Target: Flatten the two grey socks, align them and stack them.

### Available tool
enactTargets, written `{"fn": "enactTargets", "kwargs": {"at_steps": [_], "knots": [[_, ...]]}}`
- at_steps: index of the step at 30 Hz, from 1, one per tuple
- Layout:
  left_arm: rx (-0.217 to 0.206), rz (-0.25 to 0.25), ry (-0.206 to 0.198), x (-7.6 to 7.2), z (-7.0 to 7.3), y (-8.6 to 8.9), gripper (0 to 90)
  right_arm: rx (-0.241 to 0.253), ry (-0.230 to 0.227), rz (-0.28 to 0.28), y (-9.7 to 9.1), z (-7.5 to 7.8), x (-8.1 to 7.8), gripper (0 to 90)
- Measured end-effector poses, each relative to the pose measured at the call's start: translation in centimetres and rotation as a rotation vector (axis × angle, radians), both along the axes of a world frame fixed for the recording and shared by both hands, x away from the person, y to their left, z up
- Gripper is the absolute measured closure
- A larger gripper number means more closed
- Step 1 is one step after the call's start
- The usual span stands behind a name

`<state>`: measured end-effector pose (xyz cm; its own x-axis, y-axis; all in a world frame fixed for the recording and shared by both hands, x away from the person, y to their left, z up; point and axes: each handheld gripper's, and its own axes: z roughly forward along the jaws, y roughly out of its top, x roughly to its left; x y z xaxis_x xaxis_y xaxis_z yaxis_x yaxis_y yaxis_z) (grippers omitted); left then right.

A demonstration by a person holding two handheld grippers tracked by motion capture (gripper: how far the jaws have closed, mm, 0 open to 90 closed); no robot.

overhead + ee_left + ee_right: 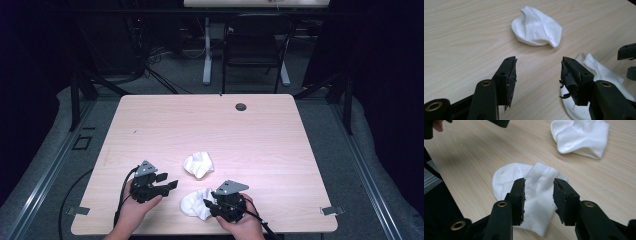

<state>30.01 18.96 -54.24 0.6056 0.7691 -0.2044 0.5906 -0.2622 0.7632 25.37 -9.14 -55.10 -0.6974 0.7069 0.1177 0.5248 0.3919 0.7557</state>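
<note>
Two white socks lie on the wooden table (pixel 210 125). The far sock (pixel 198 164) (pixel 536 27) (pixel 580 137) is crumpled near the table's middle. The near sock (pixel 196 204) (pixel 596 72) (pixel 524 195) lies flat close to the front edge. My right gripper (pixel 211 205) (pixel 539 195) hovers over the near sock's cuff end, jaws open, and the cloth lies beneath the gap without being pinched. My left gripper (pixel 170 181) (pixel 537 75) is held to the left of both socks, jaws open over bare wood, pointing toward the far sock.
A round grommet hole (pixel 241 107) sits near the table's far edge. Beyond the table stand a black chair (pixel 255 45) and a white desk leg (pixel 207 50). Cables trail off the front left edge.
</note>
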Motion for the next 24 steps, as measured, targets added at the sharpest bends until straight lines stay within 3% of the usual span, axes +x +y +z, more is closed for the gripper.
{"fn": "enactTargets", "kwargs": {"at_steps": [3,5,10,13,16,17,19,24], "knots": [[0.004,0.001,0.002,-0.4,0.1,0.3,46.7,-0.002,0.0,-0.003,-0.2,0.2,0.0,63.5],[0.012,0.011,-0.001,-0.7,0.0,0.5,48.3,0.016,0.023,-0.014,-0.3,0.2,-0.1,65.6],[0.004,0.017,0.003,-0.9,-0.3,0.6,49.9,0.002,0.011,-0.006,0.0,0.2,-0.3,66.5],[0.018,0.003,-0.011,-1.0,-0.7,0.3,50.7,0.001,0.005,-0.003,0.2,0.1,-0.4,66.8],[0.037,-0.022,0.011,-0.9,-1.3,-0.2,51.8,-0.008,-0.002,0.025,0.4,-0.2,-0.4,66.8],[0.047,-0.04,0.016,-1.0,-1.5,-0.5,52.8,-0.033,0.002,0.043,0.7,-0.4,-0.5,66.8],[0.064,-0.055,0.009,-1.2,-1.5,-0.9,53.6,-0.04,-0.006,0.053,0.9,-0.5,-0.6,66.8],[0.071,-0.089,0.014,-1.6,-1.7,-1.7,57.2,-0.04,-0.002,0.063,1.2,-0.7,-0.7,68.9]]}}
